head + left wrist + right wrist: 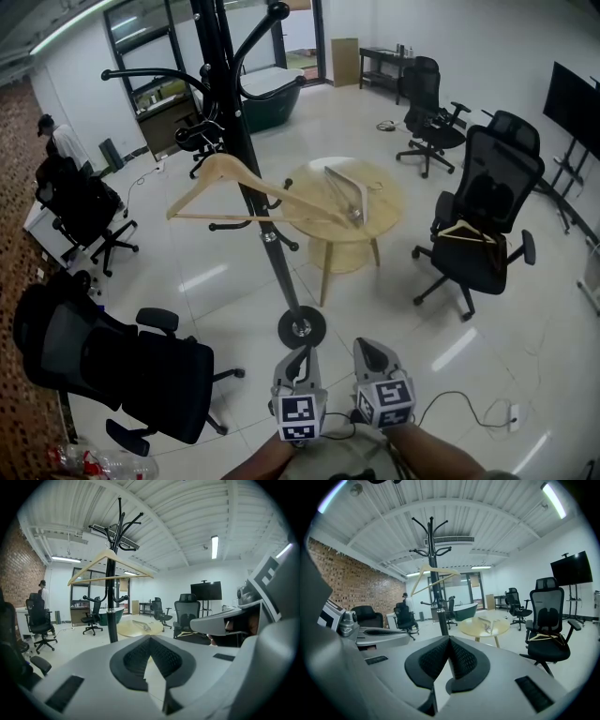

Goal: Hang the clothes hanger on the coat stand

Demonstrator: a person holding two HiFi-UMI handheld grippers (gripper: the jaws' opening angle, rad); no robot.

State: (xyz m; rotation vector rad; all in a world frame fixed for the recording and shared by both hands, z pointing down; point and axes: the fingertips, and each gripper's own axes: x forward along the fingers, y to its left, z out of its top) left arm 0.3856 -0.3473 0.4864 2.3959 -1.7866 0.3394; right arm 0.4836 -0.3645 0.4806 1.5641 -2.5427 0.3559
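Observation:
A light wooden clothes hanger [234,187] hangs on an arm of the black coat stand [258,178], whose round base [302,328] rests on the white floor. It also shows in the left gripper view, hanger [110,566] on the stand [111,602], and in the right gripper view, hanger [436,576] on the stand [438,597]. My left gripper [302,352] and right gripper [367,347] are side by side low in the head view, just short of the base. Both are shut and hold nothing. The left gripper [150,638] and the right gripper [449,638] point toward the stand.
A round wooden table [375,234] stands behind the stand with a metal item [349,195] on it. A black office chair [487,206] at right carries another wooden hanger [466,232]. More black chairs [112,366] stand at left, and cables [487,408] lie on the floor.

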